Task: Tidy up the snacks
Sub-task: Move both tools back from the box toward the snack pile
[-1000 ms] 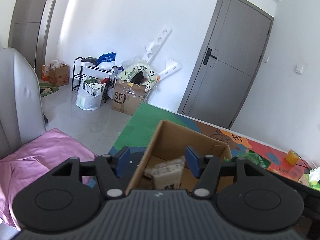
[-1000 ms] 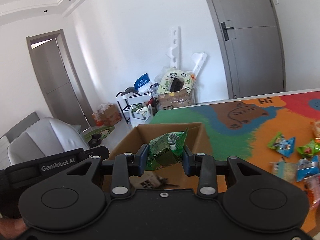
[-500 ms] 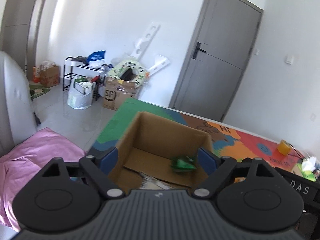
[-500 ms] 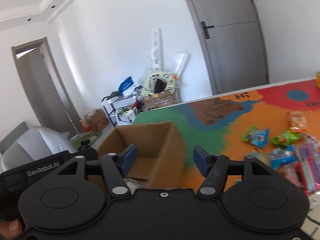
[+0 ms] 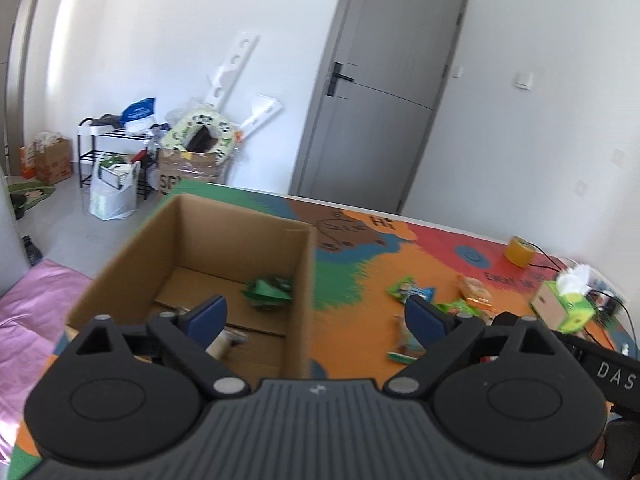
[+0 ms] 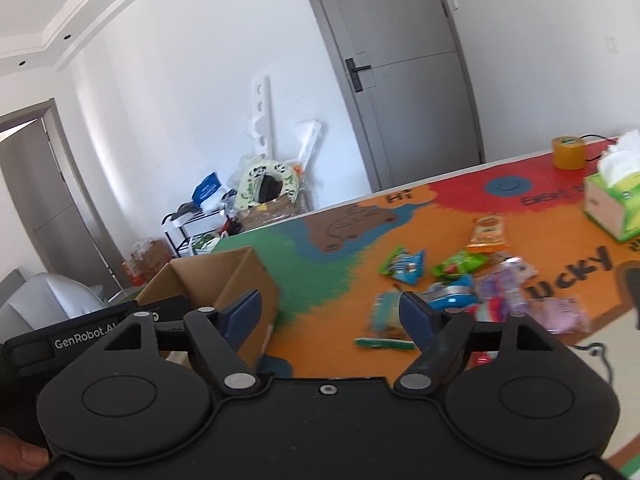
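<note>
An open cardboard box [image 5: 200, 240] [image 6: 240, 276] stands at the left end of the colourful table mat [image 5: 360, 280]. Inside it lie a green snack bag [image 5: 268, 290] and a pale packet [image 5: 226, 342]. My left gripper [image 5: 316, 314] hangs over the box's right wall, its jaws opening with nothing held between them. My right gripper [image 6: 330, 312] is to the right of the box, its jaws also opening and empty. Several loose snack packets [image 6: 456, 276] [image 5: 412, 292] lie on the mat [image 6: 320, 280] further right.
A green tissue box [image 6: 612, 204] [image 5: 564, 304] and a roll of yellow tape [image 6: 568, 152] [image 5: 518, 250] sit at the far right of the table. Beyond the table are a grey door [image 5: 384, 92], cartons and a shelf [image 5: 116, 140]. A pink cloth [image 5: 28, 312] lies left.
Both grippers opened and dropped their packets into the box: the right one let go of the green bag, the left one the pale packet. Both then swung right, toward the loose snacks.
</note>
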`<state>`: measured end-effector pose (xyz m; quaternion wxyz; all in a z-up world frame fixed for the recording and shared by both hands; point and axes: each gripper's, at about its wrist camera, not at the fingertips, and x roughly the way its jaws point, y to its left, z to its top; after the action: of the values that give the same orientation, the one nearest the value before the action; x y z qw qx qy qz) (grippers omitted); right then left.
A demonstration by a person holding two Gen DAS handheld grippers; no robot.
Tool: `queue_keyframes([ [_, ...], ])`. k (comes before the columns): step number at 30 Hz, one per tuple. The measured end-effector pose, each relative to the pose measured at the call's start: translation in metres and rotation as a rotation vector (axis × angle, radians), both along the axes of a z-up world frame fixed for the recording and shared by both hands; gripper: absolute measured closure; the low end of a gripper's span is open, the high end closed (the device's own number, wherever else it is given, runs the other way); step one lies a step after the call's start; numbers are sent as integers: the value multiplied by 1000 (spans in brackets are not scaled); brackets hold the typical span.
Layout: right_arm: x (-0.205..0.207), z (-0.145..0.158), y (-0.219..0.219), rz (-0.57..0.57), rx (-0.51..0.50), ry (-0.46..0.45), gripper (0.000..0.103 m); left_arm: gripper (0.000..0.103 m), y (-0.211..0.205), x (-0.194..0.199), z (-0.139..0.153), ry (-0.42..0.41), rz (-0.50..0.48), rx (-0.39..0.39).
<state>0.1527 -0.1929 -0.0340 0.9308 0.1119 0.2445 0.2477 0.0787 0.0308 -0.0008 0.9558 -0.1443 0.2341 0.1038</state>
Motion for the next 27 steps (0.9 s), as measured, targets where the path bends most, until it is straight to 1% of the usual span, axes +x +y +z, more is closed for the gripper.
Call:
queue_keyframes([
  [2, -2, 0, -12, -19, 6, -5, 20, 8, -10, 2, 1, -1, -29, 7],
  [4, -3, 1, -23, -39, 12, -10, 14, 8, -19, 5, 0, 0, -51, 17],
  [7, -5, 2, -39, -73, 2, -24, 9, 8, -34, 9, -2, 8, -83, 21],
  [11, -4, -2, -55, -104, -4, -11, 8, 7, -51, 13, -6, 4, -102, 16],
  [14, -3, -6, -63, -126, -27, -22, 8, 7, -60, 17, -10, 12, -123, 18],
  [17, 0, -11, -75, -140, -30, -9, 8, 7, -68, 21, -14, 21, -140, 22],
  [22, 4, -21, -94, -173, -80, -6, 9, 7, -79, 27, -24, 30, -165, 16],
  [27, 3, -32, -113, -191, -78, -13, 9, 7, -87, 35, -37, 55, -199, 8],
])
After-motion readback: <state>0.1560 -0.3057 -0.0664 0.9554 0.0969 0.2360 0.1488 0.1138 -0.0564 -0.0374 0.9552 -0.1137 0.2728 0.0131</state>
